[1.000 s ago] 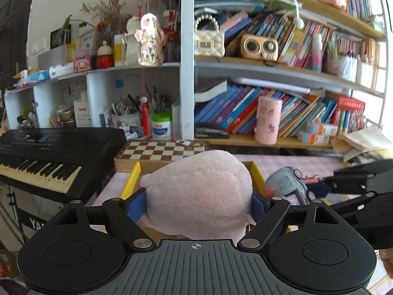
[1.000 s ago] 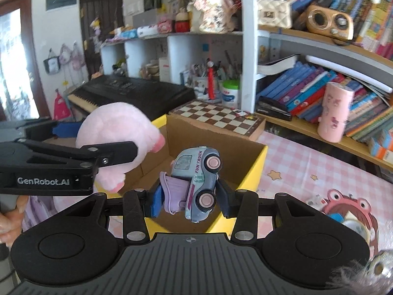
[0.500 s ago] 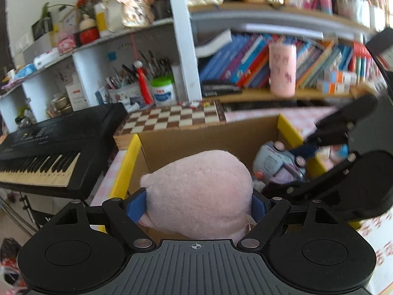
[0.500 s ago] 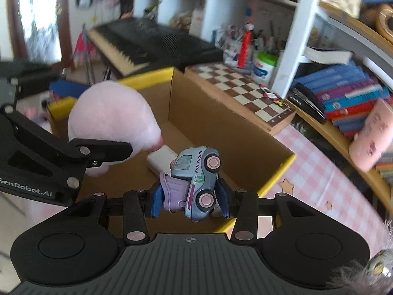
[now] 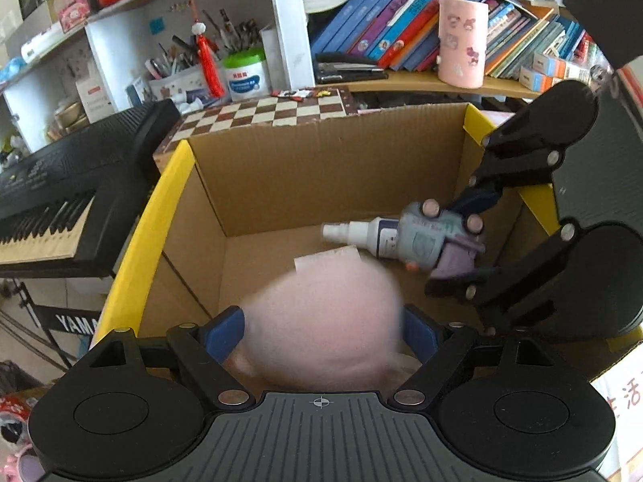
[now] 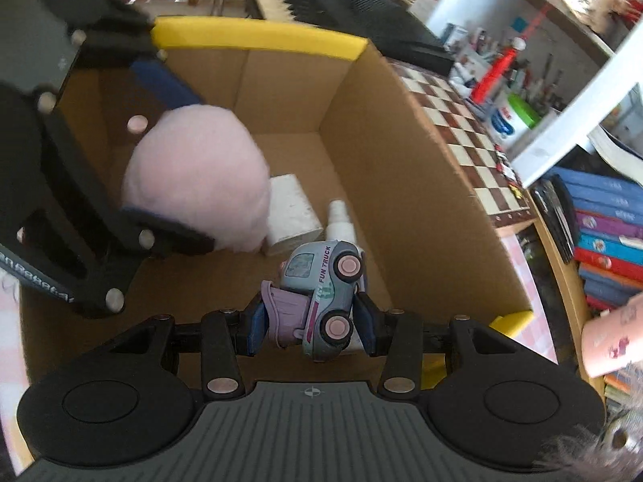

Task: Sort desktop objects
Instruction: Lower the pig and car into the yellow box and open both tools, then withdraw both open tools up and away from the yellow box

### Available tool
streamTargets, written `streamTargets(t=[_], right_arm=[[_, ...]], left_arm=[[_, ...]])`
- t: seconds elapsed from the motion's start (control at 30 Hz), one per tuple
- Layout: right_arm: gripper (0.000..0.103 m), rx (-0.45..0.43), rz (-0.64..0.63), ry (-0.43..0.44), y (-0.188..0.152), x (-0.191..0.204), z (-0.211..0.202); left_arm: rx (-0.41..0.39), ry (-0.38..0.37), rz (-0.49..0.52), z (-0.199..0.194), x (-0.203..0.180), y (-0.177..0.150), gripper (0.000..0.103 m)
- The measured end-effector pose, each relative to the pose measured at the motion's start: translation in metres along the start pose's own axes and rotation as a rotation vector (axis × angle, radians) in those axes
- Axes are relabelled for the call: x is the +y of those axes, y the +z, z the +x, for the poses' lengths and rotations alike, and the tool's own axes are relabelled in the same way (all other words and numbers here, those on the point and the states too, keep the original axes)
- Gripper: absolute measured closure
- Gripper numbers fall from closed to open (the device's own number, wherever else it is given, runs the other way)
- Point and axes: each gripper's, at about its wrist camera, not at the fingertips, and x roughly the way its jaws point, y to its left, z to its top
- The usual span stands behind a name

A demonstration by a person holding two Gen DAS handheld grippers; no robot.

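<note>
A cardboard box (image 5: 321, 160) with yellow rim tape stands open below both grippers; it also shows in the right wrist view (image 6: 402, 184). My left gripper (image 5: 319, 333) is shut on a pink plush toy (image 5: 321, 321) and holds it inside the box; the plush also shows in the right wrist view (image 6: 197, 172). My right gripper (image 6: 311, 321) is shut on a grey and purple toy truck (image 6: 321, 293) just above the box floor; the truck also shows in the left wrist view (image 5: 434, 237). A white spray bottle (image 5: 361, 233) and a white block (image 6: 291, 209) lie on the box floor.
A chessboard (image 5: 265, 112) lies behind the box. A black keyboard (image 5: 60, 184) stands to the left. Shelves with books (image 5: 402, 32), a pink cup (image 5: 462, 40) and a pen pot (image 5: 177, 76) rise behind. A pink checked cloth (image 6: 526, 281) covers the desk.
Both grippers have dropped down into the box with their toys. The views tilted downward, so the box floor, spray bottle and white block now show.
</note>
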Motion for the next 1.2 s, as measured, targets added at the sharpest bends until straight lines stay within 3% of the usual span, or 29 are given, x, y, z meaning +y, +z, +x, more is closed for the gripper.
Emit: streamTargets(t=[0.17, 0.5, 0.8, 1.2], right_arm=[[0.061, 0.016, 0.025, 0.02, 0.003, -0.002, 0.006], [0.054, -0.057, 0.151, -0.012, 0.004, -0.012, -0.019], [0.049, -0.18, 0.313, -0.118, -0.002, -0.019, -0.069], [0.047, -0.28, 0.466, -0.252, -0.019, 0.005, -0.124]], left_arm=[[-0.007, 0.009, 0.011, 0.001, -0.002, 0.002, 0.014], [-0.16, 0.033, -0.055, -0.032, 0.005, 0.005, 0.011], [-0.285, 0.033, -0.066, -0.079, 0.001, 0.005, 0.007], [-0.364, -0.008, -0.076, -0.121, -0.002, -0.014, 0.006]])
